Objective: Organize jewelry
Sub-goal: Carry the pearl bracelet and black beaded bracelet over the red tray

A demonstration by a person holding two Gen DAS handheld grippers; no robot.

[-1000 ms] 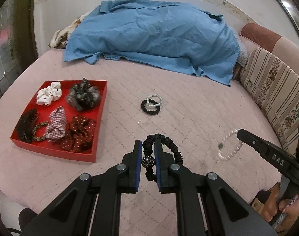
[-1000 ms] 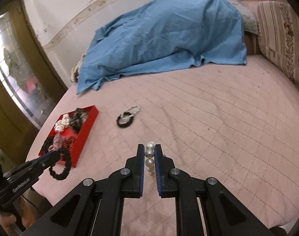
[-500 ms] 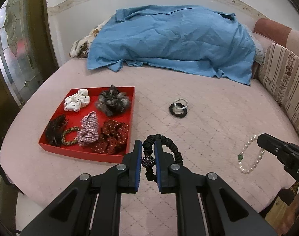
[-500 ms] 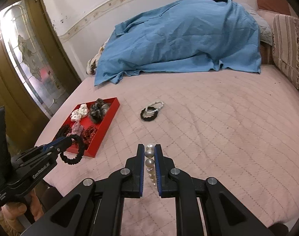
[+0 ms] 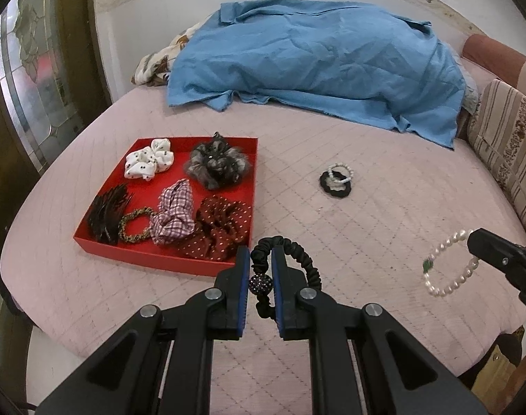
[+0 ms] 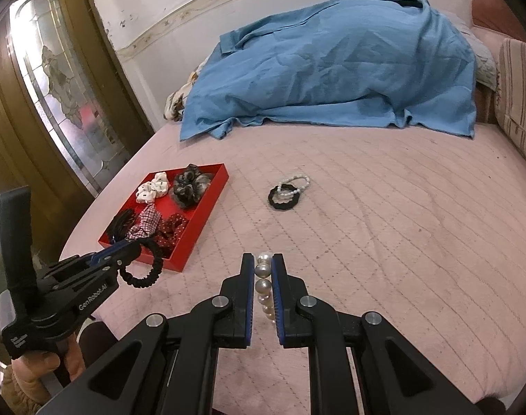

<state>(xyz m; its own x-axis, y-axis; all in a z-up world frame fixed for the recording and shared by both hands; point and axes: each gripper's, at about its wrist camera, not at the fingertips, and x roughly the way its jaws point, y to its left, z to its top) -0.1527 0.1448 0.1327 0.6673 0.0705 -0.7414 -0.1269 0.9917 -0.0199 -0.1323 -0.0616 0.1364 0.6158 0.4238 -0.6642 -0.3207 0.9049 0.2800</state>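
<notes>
My left gripper (image 5: 259, 259) is shut on a black hair tie with a sparkly bead (image 5: 294, 259), held above the bed just right of the red tray's near corner. From the right wrist view that same black hair tie (image 6: 143, 271) hangs from the left gripper (image 6: 133, 247). A pearl bracelet (image 6: 263, 285) is pinched in my right gripper (image 6: 263, 263), which is shut on it. In the left wrist view the pearl bracelet (image 5: 448, 264) dangles at the right. The red tray (image 5: 148, 259) holds several scrunchies and hair ties.
A black hair tie with a small pearl bracelet on it (image 5: 336, 180) lies on the pink quilted bed (image 5: 366, 214). A blue cloth (image 5: 315, 58) covers a heap at the back. A striped cushion (image 5: 505, 145) lines the right side, a glass door (image 6: 62, 86) the left.
Both grippers have shifted left across the bed with their items still held; the tray and the loose tie sit further right in the views. The right gripper has rolled level.
</notes>
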